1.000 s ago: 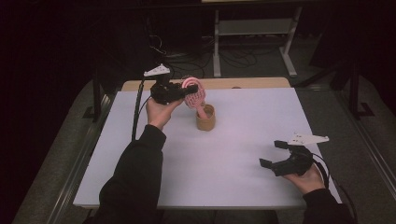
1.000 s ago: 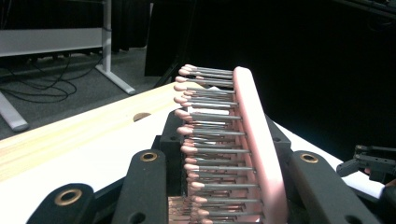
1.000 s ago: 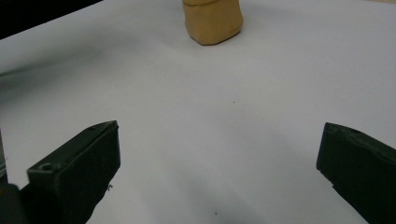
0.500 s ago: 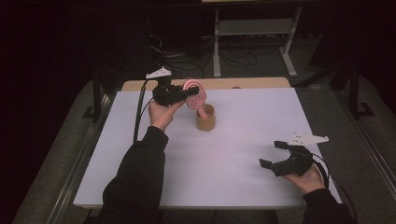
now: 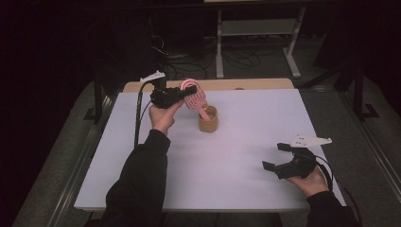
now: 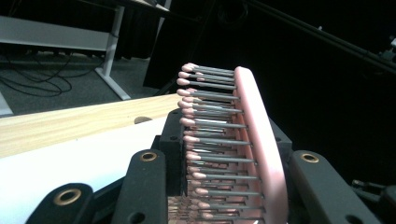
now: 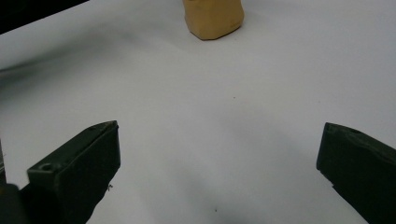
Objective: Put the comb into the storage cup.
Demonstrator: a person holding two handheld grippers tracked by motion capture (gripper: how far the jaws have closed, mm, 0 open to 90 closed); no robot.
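Observation:
A pink hairbrush (image 5: 193, 96) with grey pink-tipped bristles (image 6: 210, 140) is clamped by its head in my left gripper (image 5: 182, 94), held up at the far side of the white table (image 5: 236, 161). Its handle slants down into a tan cup (image 5: 208, 119) that stands just right of that hand. In the left gripper view the brush head (image 6: 261, 140) sits upright between the two black jaws. My right gripper (image 5: 275, 156) rests near the table's front right, open, nothing between its fingers. The right gripper view has the cup (image 7: 214, 17) far ahead of the spread jaws.
A wooden board (image 5: 255, 84) runs along the table's far edge. Behind it stand a white metal frame (image 5: 257, 28) and loose cables on the floor. A cable (image 5: 138, 118) hangs from my left gripper down the table's left side.
The left hand has lifted and tilted the brush slightly; its handle stays in the cup. The right gripper has not moved.

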